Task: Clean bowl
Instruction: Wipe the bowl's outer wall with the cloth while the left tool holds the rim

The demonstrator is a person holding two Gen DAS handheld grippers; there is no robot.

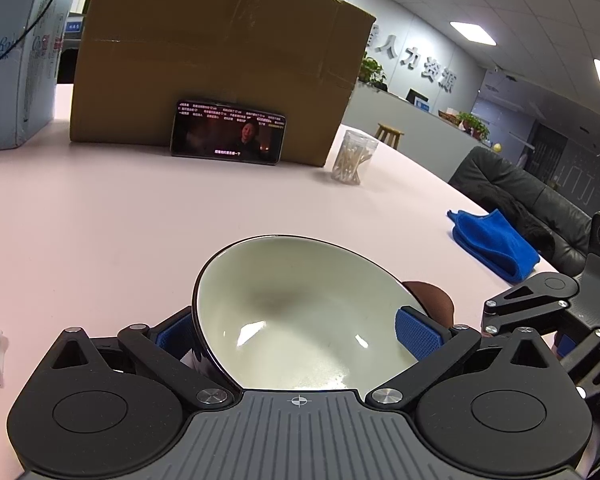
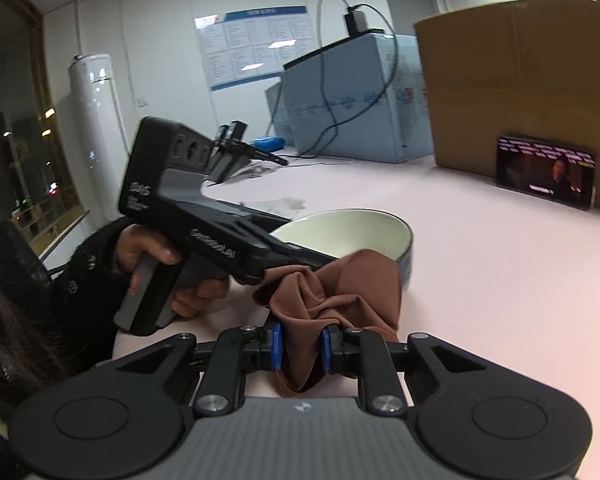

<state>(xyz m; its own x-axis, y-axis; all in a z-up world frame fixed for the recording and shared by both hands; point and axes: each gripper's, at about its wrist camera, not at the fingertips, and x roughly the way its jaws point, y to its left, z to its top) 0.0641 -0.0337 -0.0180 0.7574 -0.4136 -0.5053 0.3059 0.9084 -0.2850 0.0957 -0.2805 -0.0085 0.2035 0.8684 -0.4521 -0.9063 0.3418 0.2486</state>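
In the left wrist view, a bowl (image 1: 300, 312) with a cream inside and a dark rim is tilted toward the camera. My left gripper (image 1: 296, 332) is shut on it, one blue pad on each side. A person's hand holds that gripper in the right wrist view. My right gripper (image 2: 302, 346) is shut on a bunched brown cloth (image 2: 340, 284), which rests against the near rim and outer wall of the bowl (image 2: 352, 232). A bit of the brown cloth (image 1: 432, 300) shows past the bowl's right rim. The inside of the bowl looks glossy, with a faint dark patch near its middle.
On the pink table (image 1: 140, 220), a large cardboard box (image 1: 220, 60) stands at the back with a lit phone (image 1: 228, 134) leaning on it. Right of it are a clear jar of cotton swabs (image 1: 352, 158) and a folded blue cloth (image 1: 492, 244). Light-blue cartons (image 1: 16, 60) stand far left.
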